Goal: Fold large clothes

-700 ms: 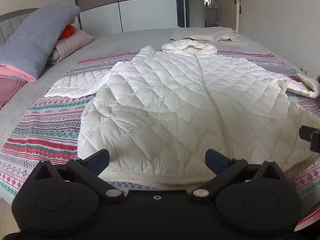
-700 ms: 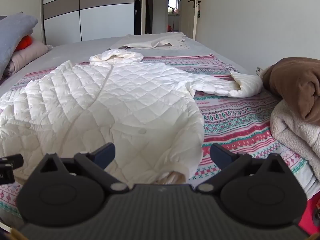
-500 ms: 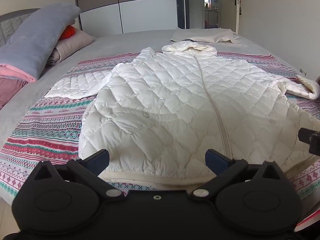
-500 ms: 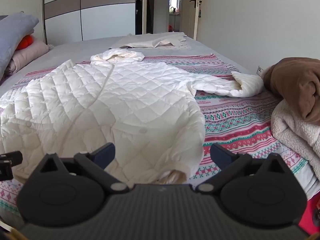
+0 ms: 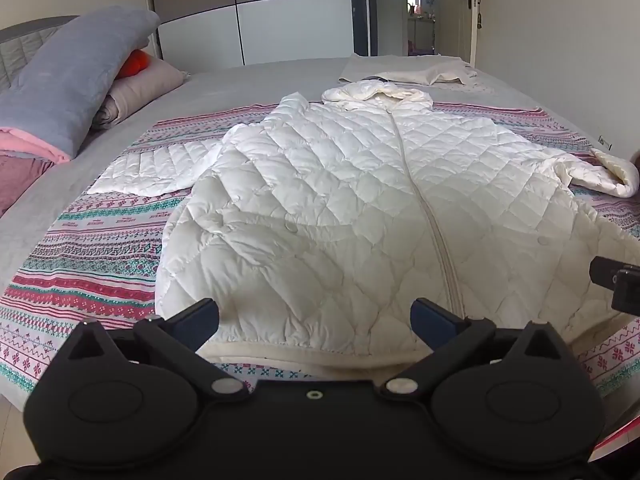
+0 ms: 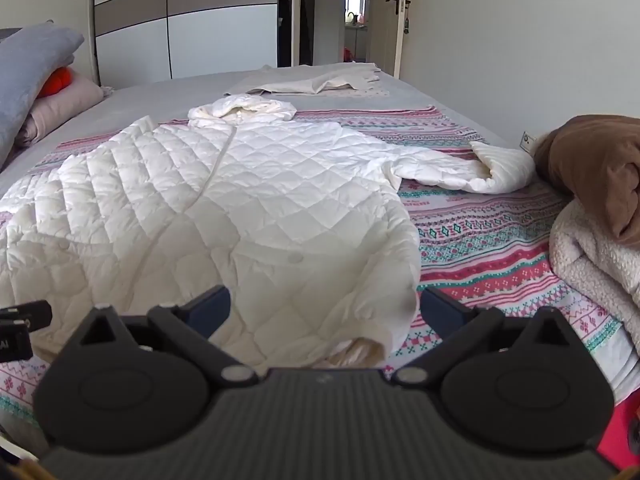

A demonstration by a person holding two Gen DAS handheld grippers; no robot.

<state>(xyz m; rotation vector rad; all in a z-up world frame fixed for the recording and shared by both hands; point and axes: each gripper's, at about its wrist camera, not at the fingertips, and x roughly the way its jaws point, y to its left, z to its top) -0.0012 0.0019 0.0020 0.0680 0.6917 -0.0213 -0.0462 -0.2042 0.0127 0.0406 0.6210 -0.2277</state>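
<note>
Bedroom scene: white quilted coat (image 5: 360, 216) spread flat, sleeves out, on the patterned bedspread (image 5: 92, 264) ready for folding, with left gripper (image 5: 314, 312) and right gripper (image 6: 324, 300) both gaping wide above its hem, empty.

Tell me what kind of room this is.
A bedroom, most likely: a wide bed under a grey sheet, grey and beige pillows stacked at its head, and a tall white sliding-door wardrobe behind.

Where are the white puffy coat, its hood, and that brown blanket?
white quilted coat (image 5: 360, 208): left wrist view, on the chest panel beside the zip.
hood (image 6: 240, 110): right wrist view, on its top fold.
brown blanket (image 6: 592, 156): right wrist view, on its upper bulge.
</note>
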